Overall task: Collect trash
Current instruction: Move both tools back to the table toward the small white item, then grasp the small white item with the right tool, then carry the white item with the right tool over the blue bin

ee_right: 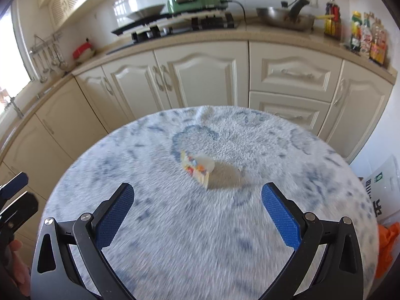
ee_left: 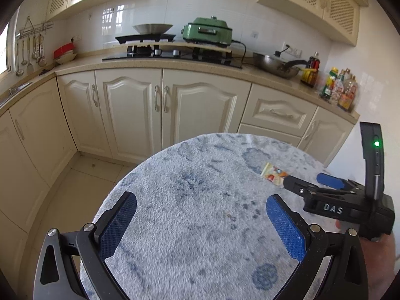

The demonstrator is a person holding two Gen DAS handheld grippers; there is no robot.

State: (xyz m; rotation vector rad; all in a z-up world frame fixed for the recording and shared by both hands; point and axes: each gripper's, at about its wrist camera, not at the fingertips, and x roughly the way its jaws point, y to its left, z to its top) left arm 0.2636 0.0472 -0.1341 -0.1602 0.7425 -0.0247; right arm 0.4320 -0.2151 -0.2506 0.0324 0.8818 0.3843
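Observation:
A small crumpled candy wrapper point(ee_right: 197, 166), pale yellow with colourful print, lies on the round table point(ee_right: 150, 150) covered in a fluffy white-and-blue cloth. My right gripper point(ee_right: 197, 210) hovers open just short of the wrapper, with nothing between its blue pads. In the left wrist view the same wrapper point(ee_left: 274, 173) lies at the table's right side, beside the right gripper point(ee_left: 310, 182). My left gripper point(ee_left: 200, 225) stands open over the table's near middle, empty. The left gripper's fingers point(ee_right: 15, 187) show at the left edge of the right wrist view.
Cream kitchen cabinets point(ee_left: 140, 110) and a counter point(ee_left: 160, 62) run behind the table, bearing a stove, a green appliance point(ee_left: 207, 31), a wok point(ee_left: 275, 65) and bottles point(ee_left: 342, 90). A plastic bag point(ee_right: 382, 187) and something orange point(ee_right: 387, 245) sit right of the table.

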